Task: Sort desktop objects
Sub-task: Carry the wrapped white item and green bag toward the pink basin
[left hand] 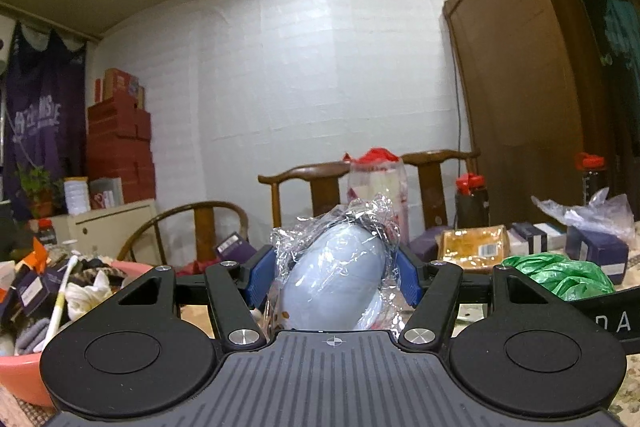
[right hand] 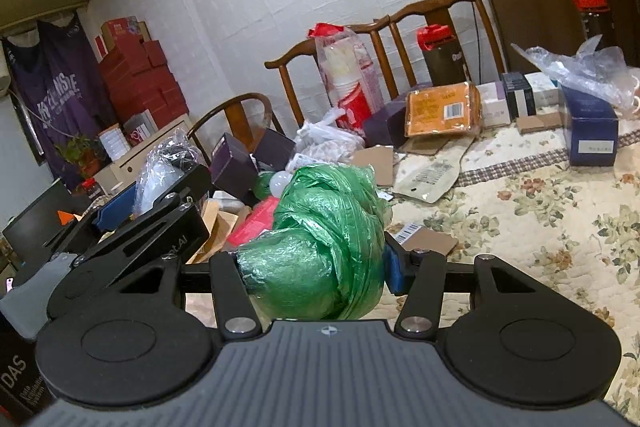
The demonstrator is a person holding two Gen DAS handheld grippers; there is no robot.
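Note:
My left gripper [left hand: 334,277] is shut on a pale blue egg-shaped object in crinkled clear wrap [left hand: 336,279]; its blue pads press both sides, and the object is held above the table. My right gripper [right hand: 318,263] is shut on a bunched green plastic bag [right hand: 328,239], which bulges up between the blue pads and hides the left one. The green plastic bag [left hand: 560,273] also shows at the right of the left wrist view. In the right wrist view the left gripper [right hand: 152,195] appears at the left, still holding the wrapped object [right hand: 160,167].
A floral tablecloth [right hand: 540,211] carries an orange packet [right hand: 442,109], a dark blue box [right hand: 592,127], small boxes, cardboard pieces and a clear bag. A pink basin [left hand: 18,371] with cloth and a pen sits at the left. Wooden chairs [right hand: 400,27] stand behind the table.

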